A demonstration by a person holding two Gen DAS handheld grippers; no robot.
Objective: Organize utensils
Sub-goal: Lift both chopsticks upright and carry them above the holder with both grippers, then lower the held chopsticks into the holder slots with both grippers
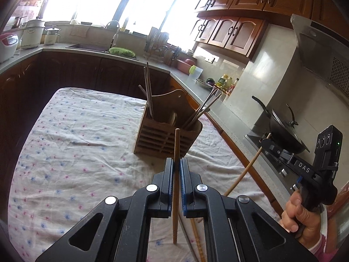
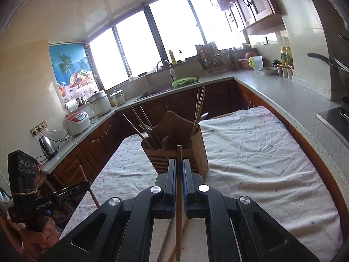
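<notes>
Left tongs (image 1: pixel 176 163) clamp one slim light-brown wooden chopstick (image 1: pixel 175 174); right tongs (image 2: pixel 179 164) clamp another (image 2: pixel 178 207). Both sticks straight, unbroken, projecting beyond the tips.

My right gripper (image 2: pixel 179 168) clamped on upright chopstick (image 2: pixel 179 196); wooden holder (image 2: pixel 196 150) just ahead on floral cloth (image 2: pixel 261 152); left gripper (image 2: pixel 86 184) lower left.

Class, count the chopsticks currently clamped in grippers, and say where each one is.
2. One light wooden chopstick is clamped in the left gripper; one is in the right gripper. Others stand in the slatted wooden holder; some may be hidden.
</notes>
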